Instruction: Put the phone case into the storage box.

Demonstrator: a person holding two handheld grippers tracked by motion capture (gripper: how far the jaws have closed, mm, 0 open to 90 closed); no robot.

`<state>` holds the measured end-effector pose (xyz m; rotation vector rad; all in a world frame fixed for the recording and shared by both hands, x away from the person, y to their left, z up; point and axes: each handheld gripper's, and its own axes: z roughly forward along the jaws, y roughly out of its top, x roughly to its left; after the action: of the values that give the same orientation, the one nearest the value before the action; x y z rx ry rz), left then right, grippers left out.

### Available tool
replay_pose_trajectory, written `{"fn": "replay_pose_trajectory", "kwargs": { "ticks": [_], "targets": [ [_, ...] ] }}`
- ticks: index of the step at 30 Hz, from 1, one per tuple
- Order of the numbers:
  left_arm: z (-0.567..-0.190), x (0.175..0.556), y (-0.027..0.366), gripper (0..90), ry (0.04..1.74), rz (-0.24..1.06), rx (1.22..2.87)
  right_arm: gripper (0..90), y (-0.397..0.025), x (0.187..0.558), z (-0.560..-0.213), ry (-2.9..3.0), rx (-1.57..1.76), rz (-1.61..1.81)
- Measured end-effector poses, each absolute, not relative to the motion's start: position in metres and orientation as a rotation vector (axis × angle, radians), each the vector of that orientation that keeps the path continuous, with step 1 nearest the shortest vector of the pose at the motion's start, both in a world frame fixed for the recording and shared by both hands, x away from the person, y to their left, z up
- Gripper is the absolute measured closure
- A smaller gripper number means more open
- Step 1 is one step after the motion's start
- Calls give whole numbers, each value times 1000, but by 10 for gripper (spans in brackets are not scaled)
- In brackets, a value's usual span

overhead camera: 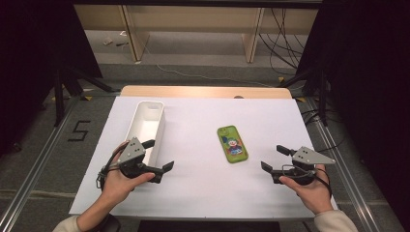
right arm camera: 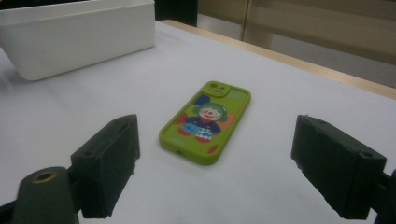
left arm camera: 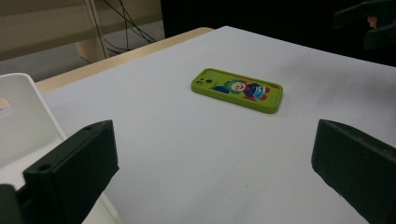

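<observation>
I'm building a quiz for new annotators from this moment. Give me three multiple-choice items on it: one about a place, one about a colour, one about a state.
1. Where does the phone case lie?
A. inside the white bin
B. flat on the table, between the two grippers
C. in the right gripper

2. What colour is the case's rim?
A. green
B. red
C. black

3. How do the left gripper and right gripper stand?
A. both shut
B. left shut, right open
C. both open

Answers:
1 B: it rests on the white table, apart from the white bin.
2 A: the border is lime green around a clown picture.
3 C: each pair of jaws is spread wide and holds nothing.
</observation>
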<state>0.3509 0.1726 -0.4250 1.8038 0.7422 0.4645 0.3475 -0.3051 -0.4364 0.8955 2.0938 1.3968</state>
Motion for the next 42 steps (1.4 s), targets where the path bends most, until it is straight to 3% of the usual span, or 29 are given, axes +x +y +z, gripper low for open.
{"fn": "replay_pose_trajectory", "kwargs": {
  "ticks": [14,16,19,20,21,23,24,28,42],
  "targets": [
    [-424,350,173,1,738,476,1797,190,-305,348,-436,2086,891,1391],
    [-424,350,173,3,738,476,1796,297,-305,348,-435,2088,884,1385],
    [-424,350,173,6,742,473,1790,557,-305,349,-431,2077,859,1373],
    [-424,350,173,6,742,473,1790,557,-305,349,-431,2077,859,1373],
    [-424,350,173,7,743,473,1787,692,-303,353,-429,2105,849,1354],
    [-424,350,173,7,745,474,1783,734,-301,354,-430,2108,852,1344],
    [-424,351,173,7,746,472,1781,819,-298,358,-429,2122,857,1333],
    [-424,351,172,8,745,469,1782,900,-296,361,-428,2133,867,1287],
    [-423,350,171,9,738,469,1783,900,-291,380,-436,2189,972,1171]
  ]
}}
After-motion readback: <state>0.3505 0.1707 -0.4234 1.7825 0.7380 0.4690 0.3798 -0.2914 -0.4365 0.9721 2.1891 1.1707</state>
